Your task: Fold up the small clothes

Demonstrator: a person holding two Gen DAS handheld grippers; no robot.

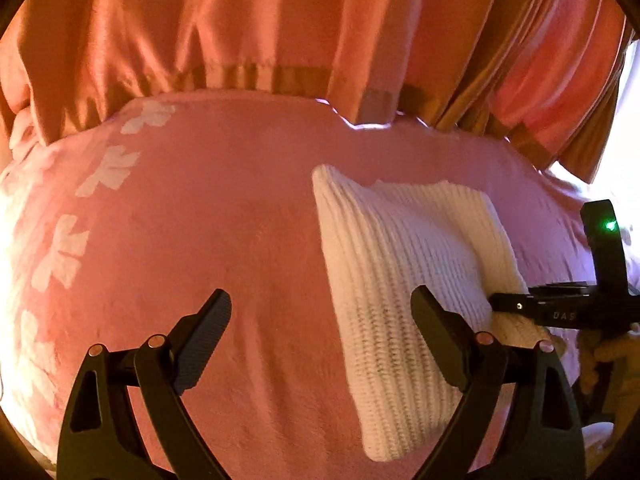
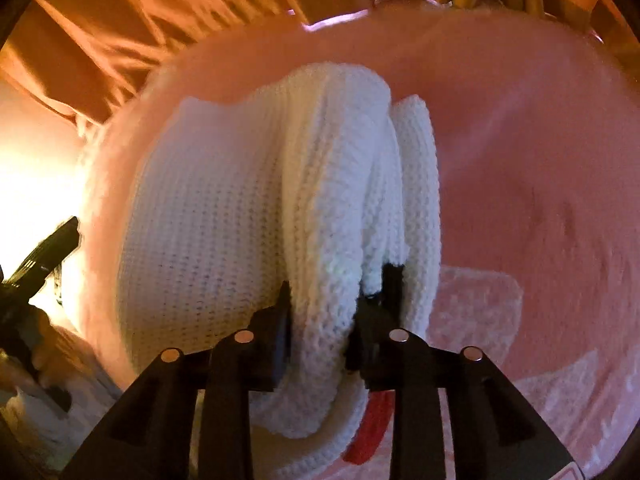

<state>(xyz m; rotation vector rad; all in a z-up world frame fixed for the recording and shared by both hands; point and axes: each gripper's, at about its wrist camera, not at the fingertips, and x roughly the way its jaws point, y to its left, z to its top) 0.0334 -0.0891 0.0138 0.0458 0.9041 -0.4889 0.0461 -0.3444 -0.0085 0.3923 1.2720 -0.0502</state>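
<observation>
The left tongs [image 1: 320,336] gape wide and empty over a pink blanket [image 1: 208,220], their right finger overlapping the edge of the white knit [image 1: 400,264], which lies on the blanket. The right tongs [image 2: 334,300] pinch a thick bunched fold of the knit [image 2: 240,216] between both pads.

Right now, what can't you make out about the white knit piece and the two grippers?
- White knit garment: its type; folded, near end behind the right gripper in the right wrist view.
- Red patch: mostly under the knit.
- Left gripper: open over the pink blanket; nothing hidden there.
</observation>
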